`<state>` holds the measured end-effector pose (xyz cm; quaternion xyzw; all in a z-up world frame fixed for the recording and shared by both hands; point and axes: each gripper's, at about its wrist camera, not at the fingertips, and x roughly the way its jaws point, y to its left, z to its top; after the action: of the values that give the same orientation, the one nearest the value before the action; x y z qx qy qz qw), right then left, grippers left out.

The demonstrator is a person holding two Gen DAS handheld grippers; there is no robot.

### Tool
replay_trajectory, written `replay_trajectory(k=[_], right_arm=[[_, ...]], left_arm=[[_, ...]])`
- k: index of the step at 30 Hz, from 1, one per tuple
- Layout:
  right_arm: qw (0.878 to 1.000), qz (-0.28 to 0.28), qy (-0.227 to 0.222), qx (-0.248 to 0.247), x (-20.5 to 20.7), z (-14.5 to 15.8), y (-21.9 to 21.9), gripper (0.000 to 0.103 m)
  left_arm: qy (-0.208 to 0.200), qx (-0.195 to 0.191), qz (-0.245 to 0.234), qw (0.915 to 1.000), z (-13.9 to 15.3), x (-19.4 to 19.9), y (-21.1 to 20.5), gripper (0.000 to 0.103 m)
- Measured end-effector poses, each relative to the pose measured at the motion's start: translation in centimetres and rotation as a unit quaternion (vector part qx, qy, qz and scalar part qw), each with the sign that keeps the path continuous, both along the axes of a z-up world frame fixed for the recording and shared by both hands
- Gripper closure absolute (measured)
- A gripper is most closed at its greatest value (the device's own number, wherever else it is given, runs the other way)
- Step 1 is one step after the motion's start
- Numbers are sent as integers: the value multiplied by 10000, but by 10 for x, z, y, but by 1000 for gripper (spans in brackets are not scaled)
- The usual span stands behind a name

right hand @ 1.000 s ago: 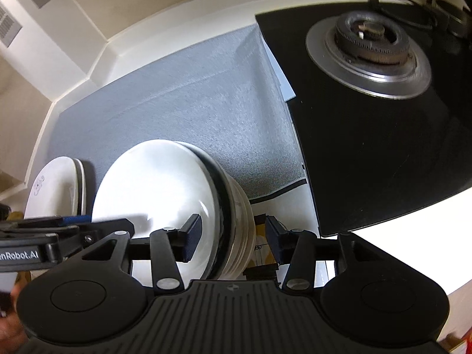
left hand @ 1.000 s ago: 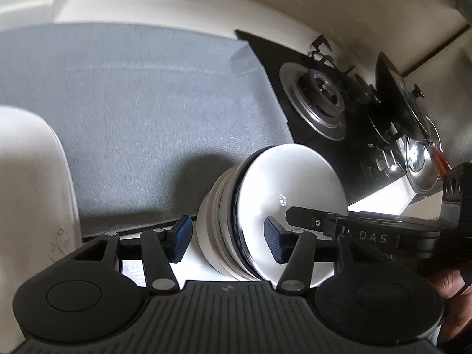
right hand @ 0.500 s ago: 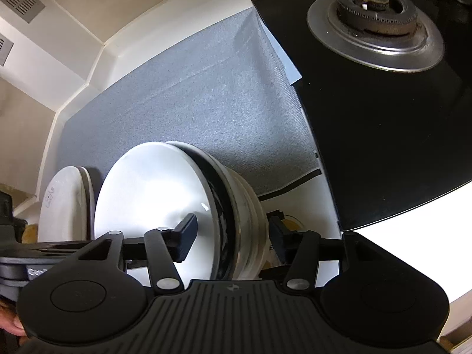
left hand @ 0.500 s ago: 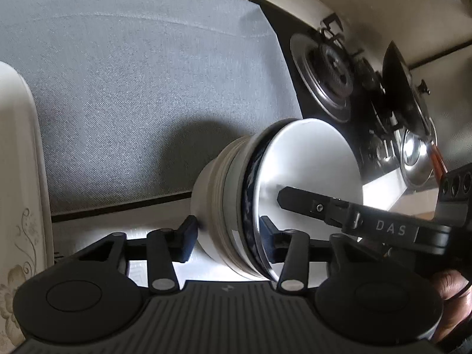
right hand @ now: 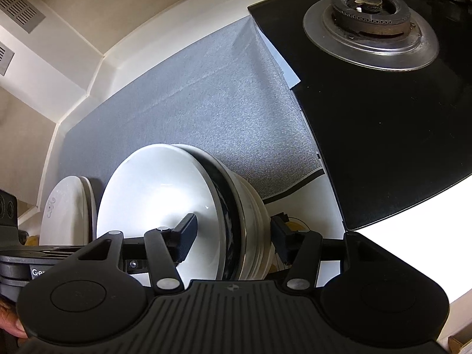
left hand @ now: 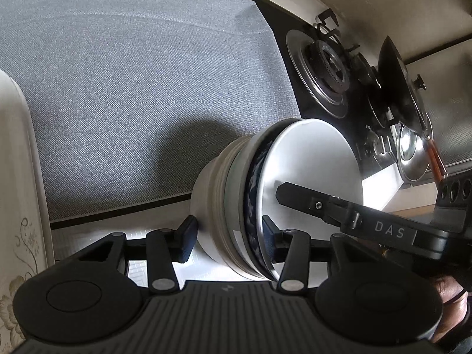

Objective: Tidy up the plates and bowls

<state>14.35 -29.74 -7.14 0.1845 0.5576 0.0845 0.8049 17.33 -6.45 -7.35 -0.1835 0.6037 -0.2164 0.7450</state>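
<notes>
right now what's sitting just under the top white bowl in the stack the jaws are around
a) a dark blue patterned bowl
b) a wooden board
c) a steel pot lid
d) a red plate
a: a dark blue patterned bowl shows as a band right behind the rim of the top white bowl, with more white bowls nested beneath it.

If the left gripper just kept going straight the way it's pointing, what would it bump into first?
Most likely the stack of bowls: the left gripper already straddles its near edge, one finger at the outer side, the other inside the top bowl. Whether the pads touch is unclear.
</notes>
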Motion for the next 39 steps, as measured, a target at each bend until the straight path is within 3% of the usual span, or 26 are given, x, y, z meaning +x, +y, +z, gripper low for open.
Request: replay_trajectory(k=[13,39], right_arm=[[9997,151,-52,-159,1,2,4,46],[9997,145,-61,-212,0,2,6,46]], left_arm=[[-11,4,98,10000,-1,-5,0,47],[44,-56,100,9999,-2,-5,0,47]])
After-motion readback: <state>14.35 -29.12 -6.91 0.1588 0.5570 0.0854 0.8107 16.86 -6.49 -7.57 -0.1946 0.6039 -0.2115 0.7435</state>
